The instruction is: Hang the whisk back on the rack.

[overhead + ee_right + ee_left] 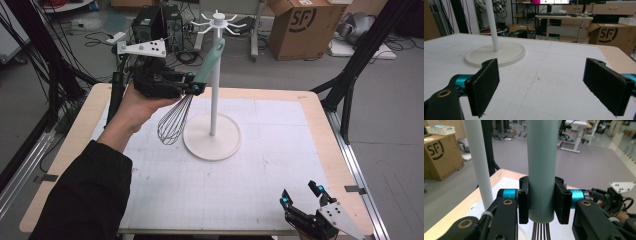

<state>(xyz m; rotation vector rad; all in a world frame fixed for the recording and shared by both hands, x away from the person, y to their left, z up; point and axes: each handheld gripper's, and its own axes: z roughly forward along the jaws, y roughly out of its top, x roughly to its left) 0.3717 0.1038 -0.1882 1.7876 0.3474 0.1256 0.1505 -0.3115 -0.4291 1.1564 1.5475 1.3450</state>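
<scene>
Left claw [192,86] is clenched on the green handle of a whisk [176,120], held in the air just beside the pole of a white hook stand [212,142] (its round base sits on the table [320,130]), wire head hanging down above the white mat [260,175]. Right claw [301,194] rests released at the table's near right corner, nothing between its pads. A cardboard box [300,27] on the floor behind reads "SF".

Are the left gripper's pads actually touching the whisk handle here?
Touching. In the left gripper view, both black pads press flat against the sides of the whisk handle, no gap on either side. The high view shows the left gripper clamped on it too.
</scene>
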